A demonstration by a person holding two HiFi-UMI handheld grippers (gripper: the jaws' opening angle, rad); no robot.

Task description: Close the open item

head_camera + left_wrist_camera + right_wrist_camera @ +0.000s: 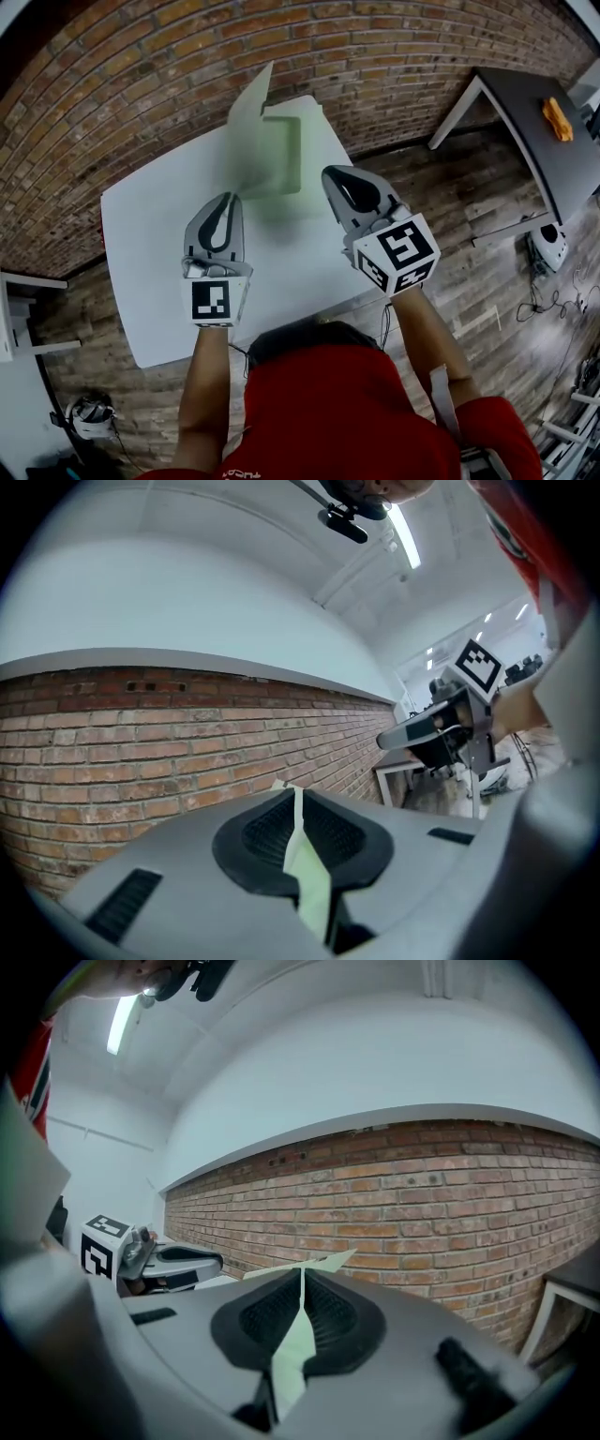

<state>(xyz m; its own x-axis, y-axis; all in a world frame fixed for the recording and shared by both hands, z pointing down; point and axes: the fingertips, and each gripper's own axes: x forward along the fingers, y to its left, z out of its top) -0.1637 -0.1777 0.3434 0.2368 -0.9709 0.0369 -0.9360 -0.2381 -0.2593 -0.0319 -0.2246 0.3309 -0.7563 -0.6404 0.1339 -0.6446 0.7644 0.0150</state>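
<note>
person's red top (pixel 347 403) sits closest; ahead, left gripper (pixel 228 199) and right gripper (pixel 332 175) are each clamped on a thin edge of the pale green case (pixel 281 155), flap raised, on the white table (pixel 159 281).

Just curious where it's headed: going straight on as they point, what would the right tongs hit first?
The right tongs are shut on a pale green thin sheet; beyond it, probably the red brick wall, though depth is unclear.
</note>
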